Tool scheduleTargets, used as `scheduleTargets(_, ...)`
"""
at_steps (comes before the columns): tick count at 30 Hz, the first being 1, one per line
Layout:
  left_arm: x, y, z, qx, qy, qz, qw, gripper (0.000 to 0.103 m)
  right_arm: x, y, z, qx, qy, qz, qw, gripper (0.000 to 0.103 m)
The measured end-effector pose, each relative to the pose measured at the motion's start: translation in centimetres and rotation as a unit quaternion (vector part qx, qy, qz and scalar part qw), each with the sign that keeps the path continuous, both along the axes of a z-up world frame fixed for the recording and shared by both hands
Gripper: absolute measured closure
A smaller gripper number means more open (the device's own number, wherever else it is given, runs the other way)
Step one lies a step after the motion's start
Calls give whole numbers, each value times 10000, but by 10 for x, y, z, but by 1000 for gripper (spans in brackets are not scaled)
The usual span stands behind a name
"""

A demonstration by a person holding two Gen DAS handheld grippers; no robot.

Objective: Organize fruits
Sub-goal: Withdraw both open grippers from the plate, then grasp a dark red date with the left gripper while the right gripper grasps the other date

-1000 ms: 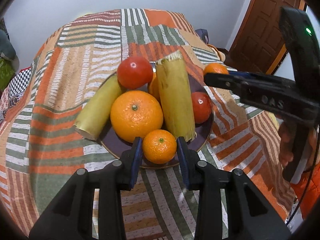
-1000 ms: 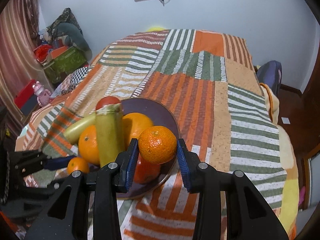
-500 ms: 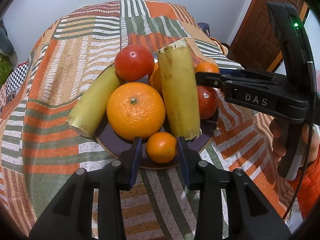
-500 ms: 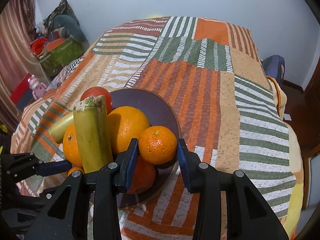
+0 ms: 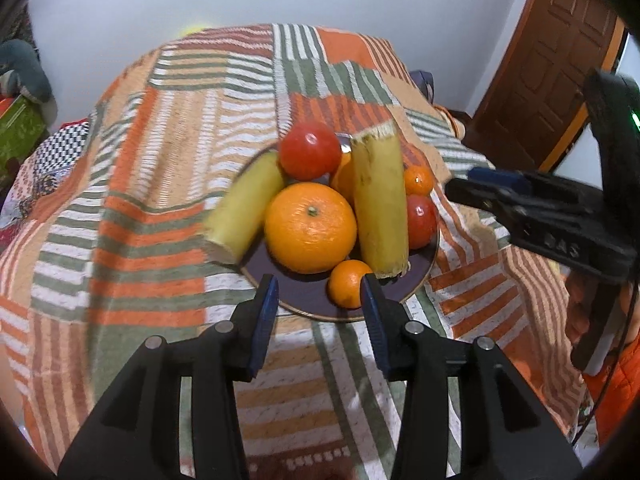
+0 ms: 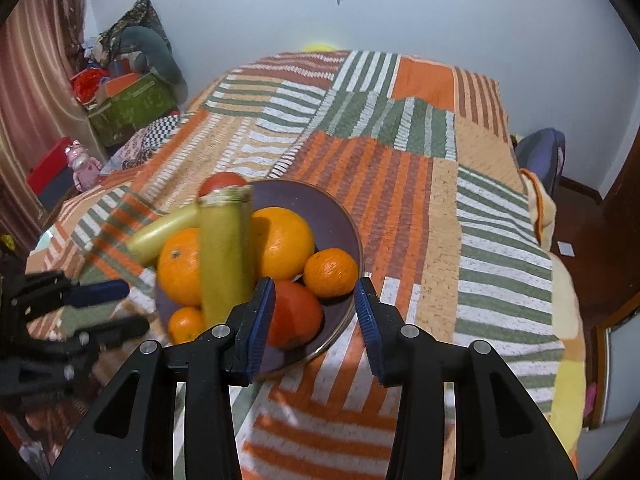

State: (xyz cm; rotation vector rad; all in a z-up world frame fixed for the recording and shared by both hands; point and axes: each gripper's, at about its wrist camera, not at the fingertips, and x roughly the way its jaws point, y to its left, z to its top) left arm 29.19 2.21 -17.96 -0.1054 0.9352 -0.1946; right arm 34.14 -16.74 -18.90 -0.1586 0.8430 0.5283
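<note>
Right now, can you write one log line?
left hand-held gripper: open, opening | right hand-held gripper: open | small mandarins: on plate

A glossy dark plate [image 5: 420, 280] sits on woven, rough-looking striped cloth [image 5: 160, 240]; the door [image 5: 560, 60] is varnished wood.

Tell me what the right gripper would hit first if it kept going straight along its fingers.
Probably the small mandarin at the near edge of the dark plate: it sits just ahead of the right gripper, between its open fingers. The tomato beside the left finger is also close; depth is unclear.
</note>
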Motion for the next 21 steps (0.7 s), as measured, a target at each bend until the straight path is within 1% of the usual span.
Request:
scheduleTargets(1, -4, 3, 5, -7, -43, 40, 10000, 61, -6, 0, 4, 38, -41, 13, 10000, 65)
scheduleTargets(4, -18, 11, 17, 16, -154, 121, 9998, 61, -25, 1, 14, 159, -57, 132, 9998, 58)
scheduleTargets(7, -34, 17, 28, 49, -241, 178, 9995, 61, -48, 7, 22, 182, -164, 257, 9994, 58)
scheduleTargets(10, -52, 23, 35, 98, -281, 204, 9993, 61, -70, 15, 28, 307, -171, 419, 9985, 58)
scheduleTargets(11, -60, 26, 37, 98, -291, 216, 9993, 61, -77, 17, 29, 337, -251, 330, 9986, 58)
scheduleTargets(13, -73, 30, 37, 54, -271, 214, 9994, 61, -93, 25, 31, 289, -364, 377, 9982, 58)
scheduleTargets(15, -87, 34, 36, 54, -236, 211, 9995, 61, -103, 29, 29, 264, -385, 401, 9981, 58)
scheduleTargets(19, -108, 39, 26, 33, -134, 190, 9997, 60, -127, 40, 20, 328, -217, 478, 9981, 58)
scheduleTargets(21, -117, 42, 19, 10, -60, 199, 9998, 60, -134, 46, 13, 284, -120, 518, 9982, 58)
